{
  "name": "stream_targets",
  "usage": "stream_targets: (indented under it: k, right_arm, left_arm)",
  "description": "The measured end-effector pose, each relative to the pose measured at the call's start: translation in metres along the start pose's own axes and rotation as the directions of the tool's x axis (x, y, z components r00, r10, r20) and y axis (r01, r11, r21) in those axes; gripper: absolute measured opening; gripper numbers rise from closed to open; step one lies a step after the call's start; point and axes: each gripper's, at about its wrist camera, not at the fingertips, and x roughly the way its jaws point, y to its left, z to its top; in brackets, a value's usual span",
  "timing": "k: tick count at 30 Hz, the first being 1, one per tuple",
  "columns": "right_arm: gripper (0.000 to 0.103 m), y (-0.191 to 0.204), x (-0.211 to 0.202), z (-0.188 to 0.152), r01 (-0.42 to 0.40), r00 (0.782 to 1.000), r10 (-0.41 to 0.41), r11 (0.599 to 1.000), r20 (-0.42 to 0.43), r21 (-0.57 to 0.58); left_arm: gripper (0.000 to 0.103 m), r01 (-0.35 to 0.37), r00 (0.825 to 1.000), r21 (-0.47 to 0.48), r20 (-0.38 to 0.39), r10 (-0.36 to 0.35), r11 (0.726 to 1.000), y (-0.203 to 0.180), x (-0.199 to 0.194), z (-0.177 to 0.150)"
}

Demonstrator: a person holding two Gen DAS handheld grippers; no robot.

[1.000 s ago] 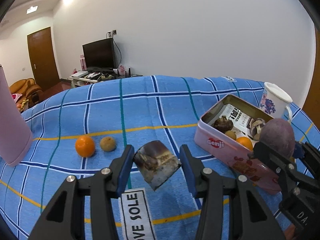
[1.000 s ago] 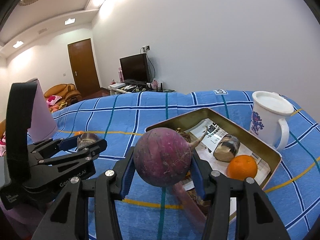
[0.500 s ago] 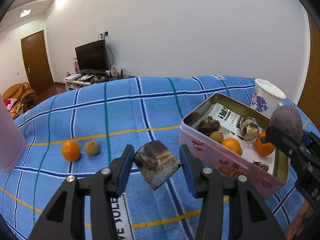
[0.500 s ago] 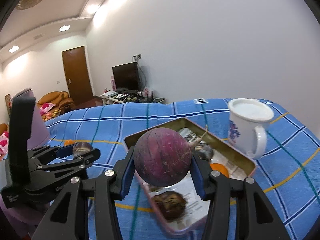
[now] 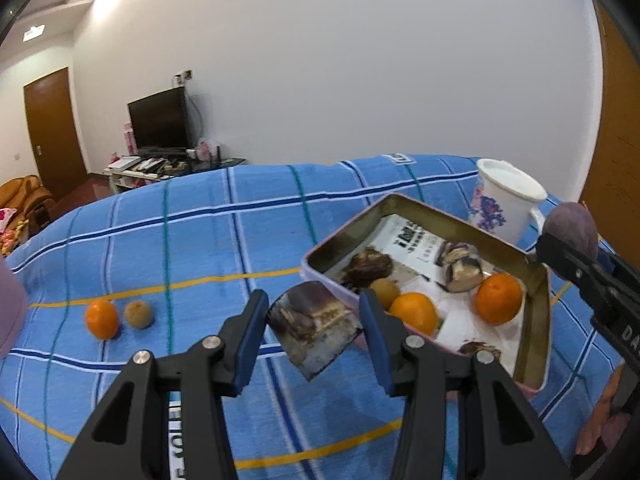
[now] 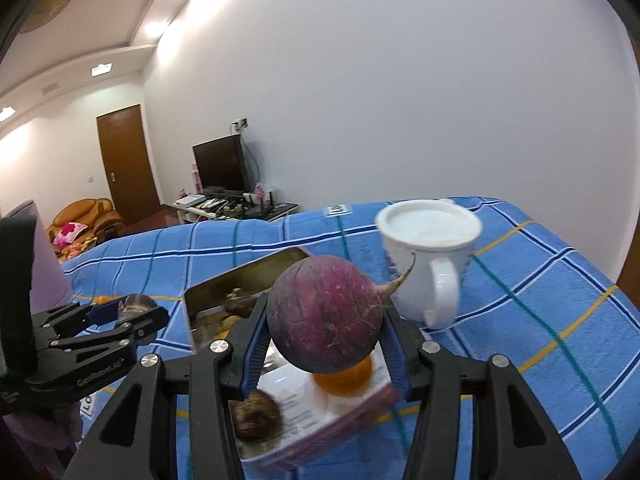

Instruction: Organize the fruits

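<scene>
Purple-red, the round radish (image 6: 326, 316) sits clamped in our right tool (image 6: 324, 334) above the tin (image 5: 536, 308); our left tool (image 5: 314, 330) grips a brown cut piece (image 5: 314, 326) beside its near wall. We judge loading underway. Next: lower each into bare space, clear of the oranges (image 5: 498, 298).

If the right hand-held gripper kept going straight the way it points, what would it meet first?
Probably the white mug, just beyond the purple radish that the right hand-held gripper holds over the tin; depth is uncertain.
</scene>
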Motion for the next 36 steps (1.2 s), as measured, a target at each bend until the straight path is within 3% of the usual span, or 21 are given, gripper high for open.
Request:
stream_targets:
  k: [10,21,25,30,36]
  right_arm:
    - [0.052,-0.026,0.005,0.009,0.033,0.999,-0.033,0.999,-0.019,0.023]
    - [0.052,-0.008,0.060,0.040,-0.054,0.994,0.050,0.998,-0.097,-0.039]
    - [0.052,-0.006,0.083,0.036,-0.108,0.982,0.103,0.994,-0.157,-0.020]
    - [0.052,-0.001,0.101,0.025,-0.122,0.968,0.110,0.992,-0.226,-0.036]
    - [0.053,0.000,0.102,0.023,-0.138,0.964,0.127,0.990,-0.235,-0.032]
  left_arm:
    - [0.049,0.084,0.996,0.033,0.006,-0.084,0.996,-0.034,0.006,0.010]
    - [0.049,0.114,0.993,0.063,-0.003,-0.114,0.991,-0.068,0.024,0.017]
    - [0.049,0.101,0.995,0.102,0.004,-0.102,0.990,-0.075,0.030,0.016]
    - [0.049,0.116,0.993,0.097,-0.005,-0.116,0.988,-0.075,0.034,0.015]
    - [0.053,0.121,0.993,0.082,-0.011,-0.121,0.989,-0.075,0.036,0.016]
